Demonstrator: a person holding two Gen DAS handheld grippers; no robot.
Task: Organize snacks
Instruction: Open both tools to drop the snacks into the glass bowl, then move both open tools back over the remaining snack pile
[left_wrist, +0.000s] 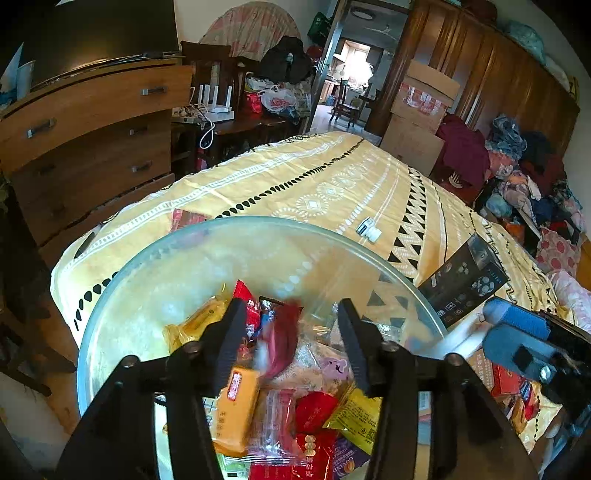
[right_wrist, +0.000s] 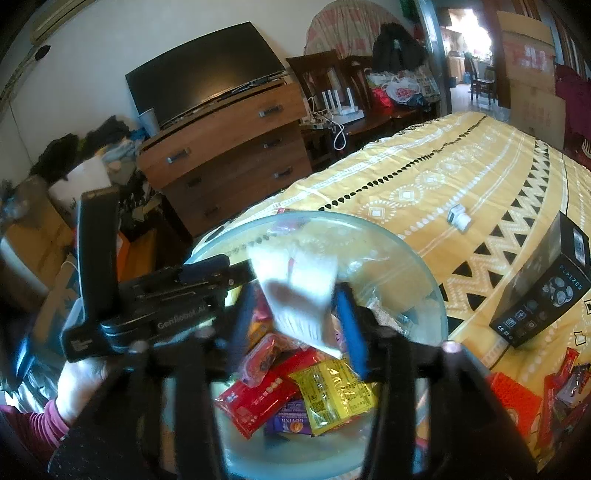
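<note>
Both grippers, left (left_wrist: 291, 314) and right (right_wrist: 295, 306), stood open over the glass bowl (left_wrist: 122, 295); a purple packet (right_wrist: 290, 421) read "GOVIND", a black box (right_wrist: 546, 288) "PLAIZDS".

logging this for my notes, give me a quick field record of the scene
surface: bed with yellow patterned cover
container: glass bowl holding wrapped snacks
left hand-held gripper: open over the bowl, blurred red packet between its fingers
right hand-held gripper: open over the bowl, blurred white packet between its fingers
loose snacks: red packets outside the bowl
other: black box
</note>
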